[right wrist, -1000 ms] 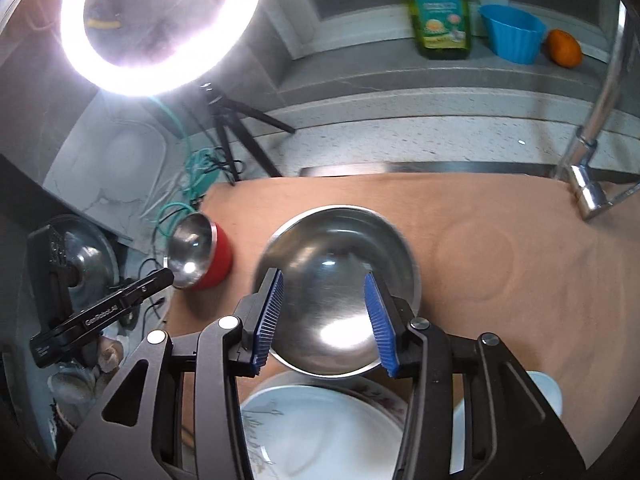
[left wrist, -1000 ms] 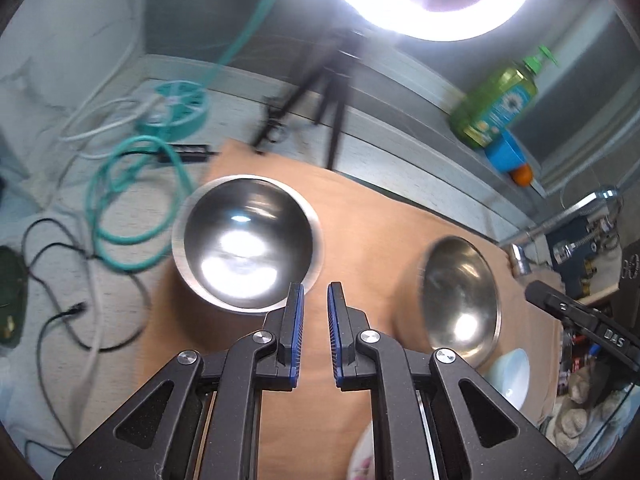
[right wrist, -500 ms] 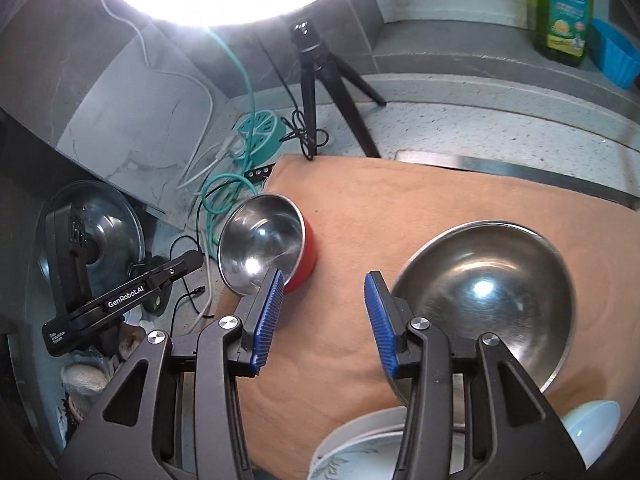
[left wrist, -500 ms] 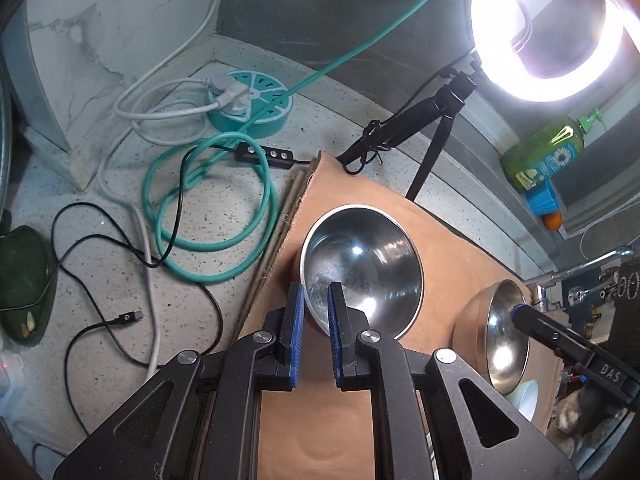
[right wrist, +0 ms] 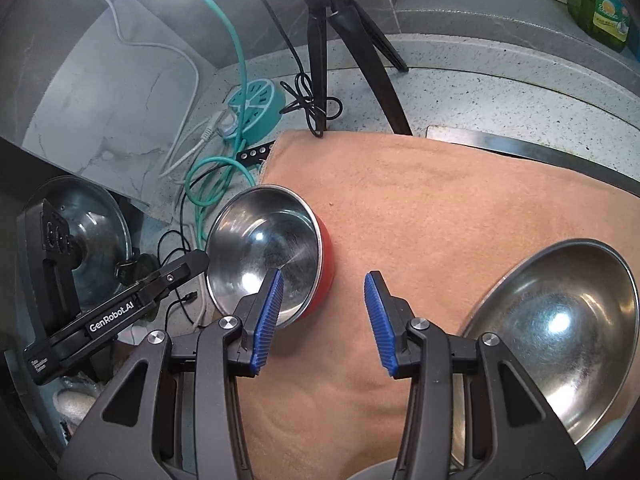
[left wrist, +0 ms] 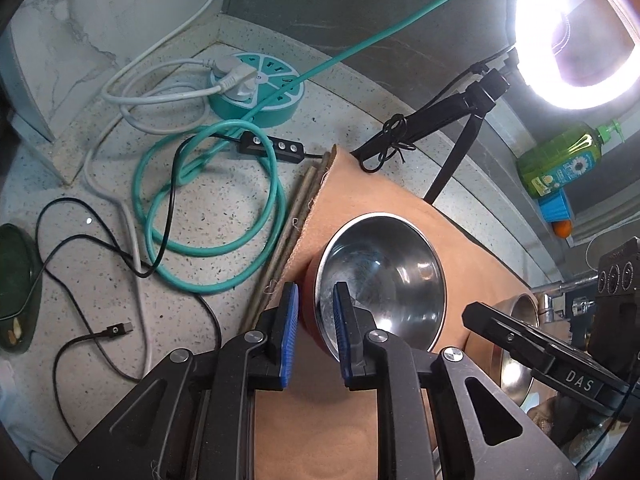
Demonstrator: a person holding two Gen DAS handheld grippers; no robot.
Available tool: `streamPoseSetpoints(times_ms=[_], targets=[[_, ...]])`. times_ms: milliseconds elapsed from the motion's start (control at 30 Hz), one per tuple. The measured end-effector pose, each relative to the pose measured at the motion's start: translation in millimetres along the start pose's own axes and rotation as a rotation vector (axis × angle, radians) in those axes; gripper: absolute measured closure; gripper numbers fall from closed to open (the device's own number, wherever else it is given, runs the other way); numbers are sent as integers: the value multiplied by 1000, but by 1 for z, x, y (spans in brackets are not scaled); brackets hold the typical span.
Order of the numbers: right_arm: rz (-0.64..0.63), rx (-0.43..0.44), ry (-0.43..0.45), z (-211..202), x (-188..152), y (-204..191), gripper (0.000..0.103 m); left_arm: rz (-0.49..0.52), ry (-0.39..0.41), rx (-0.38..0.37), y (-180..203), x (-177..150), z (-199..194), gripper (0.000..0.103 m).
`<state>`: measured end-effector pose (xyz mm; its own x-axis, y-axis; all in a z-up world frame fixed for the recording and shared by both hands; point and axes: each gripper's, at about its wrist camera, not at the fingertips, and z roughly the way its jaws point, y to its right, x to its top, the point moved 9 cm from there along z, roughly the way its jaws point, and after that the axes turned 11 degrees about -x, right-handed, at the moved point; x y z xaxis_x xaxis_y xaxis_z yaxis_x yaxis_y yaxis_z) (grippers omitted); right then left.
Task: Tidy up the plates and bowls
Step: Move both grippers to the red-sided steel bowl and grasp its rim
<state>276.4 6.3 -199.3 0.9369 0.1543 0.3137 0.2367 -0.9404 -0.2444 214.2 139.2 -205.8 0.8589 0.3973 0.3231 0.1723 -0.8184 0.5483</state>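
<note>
We find the red-sided steel bowl (left wrist: 380, 280) near the mat's (left wrist: 400, 184) left corner; left claw (left wrist: 314, 336) just opening, straddling its near rim, not yet pinching; right claw (right wrist: 322, 320) released, empty, farther right; left hand nearer.

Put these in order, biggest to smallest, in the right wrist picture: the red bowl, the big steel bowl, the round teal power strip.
1. Big steel bowl, though it sits nearer the camera.
2. Red bowl.
3. Round teal power strip, which is farthest away.
</note>
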Motion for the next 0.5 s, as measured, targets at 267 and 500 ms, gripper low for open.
streamPoseSetpoints(times_ms=[267,500], targets=[[8,-13,-39,24,4,-2,79,-6,-15,11,-4,-1,12,92],[-3,-9,-50,32,4,-5,91,-5,-16,9,-3,0,18,97]])
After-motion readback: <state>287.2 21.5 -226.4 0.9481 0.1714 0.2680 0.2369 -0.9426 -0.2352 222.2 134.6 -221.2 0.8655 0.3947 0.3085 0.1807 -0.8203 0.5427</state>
